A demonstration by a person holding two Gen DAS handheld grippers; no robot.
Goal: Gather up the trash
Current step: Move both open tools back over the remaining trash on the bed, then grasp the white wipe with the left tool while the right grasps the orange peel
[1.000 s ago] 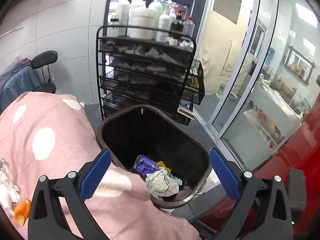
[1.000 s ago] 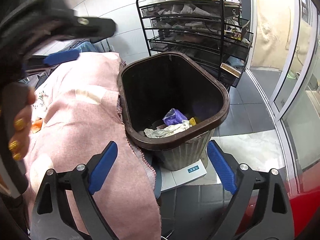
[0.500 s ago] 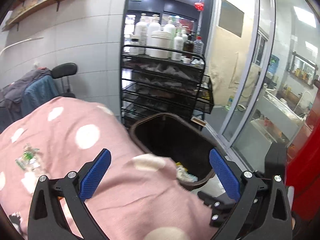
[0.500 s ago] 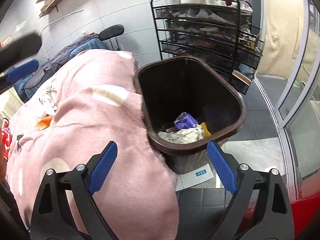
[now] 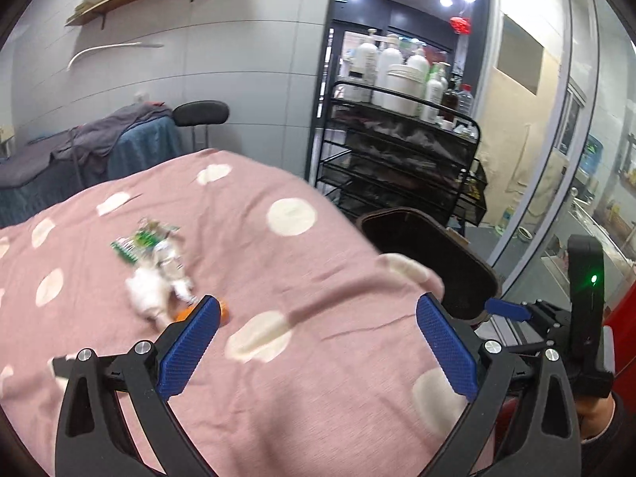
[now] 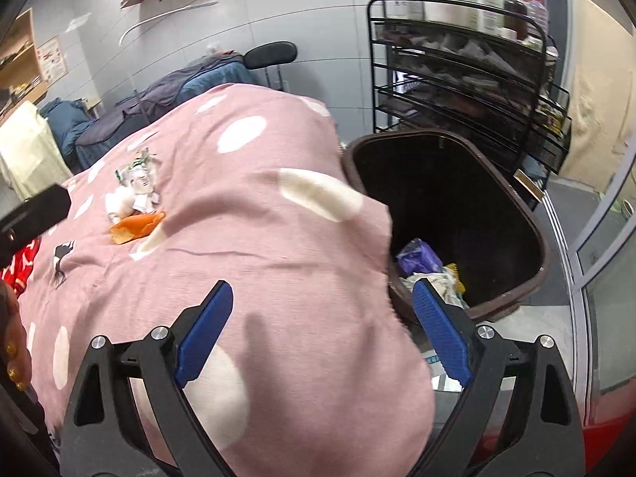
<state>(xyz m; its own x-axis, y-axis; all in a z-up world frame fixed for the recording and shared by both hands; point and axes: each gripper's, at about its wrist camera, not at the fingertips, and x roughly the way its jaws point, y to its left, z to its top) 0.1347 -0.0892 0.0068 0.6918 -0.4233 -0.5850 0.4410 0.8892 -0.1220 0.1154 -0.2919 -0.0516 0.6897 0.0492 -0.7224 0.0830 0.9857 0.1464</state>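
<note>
Pink blanket point(image 6: 258, 238): one bin point(image 6: 528, 214), two wide-spread grippers point(image 6: 322, 334).

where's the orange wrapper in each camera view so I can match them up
Left wrist: the orange wrapper lies lower left of centre, partly hidden behind the left gripper.
Right wrist: it lies at mid-left, in full view on the pink blanket.
Shared landmark: the brown trash bin at the blanket's right edge.

One brown trash bin point(image 6: 516, 214), one black wire rack point(image 6: 457, 79) and one polka-dot pink blanket point(image 6: 258, 258) fill the room.
</note>
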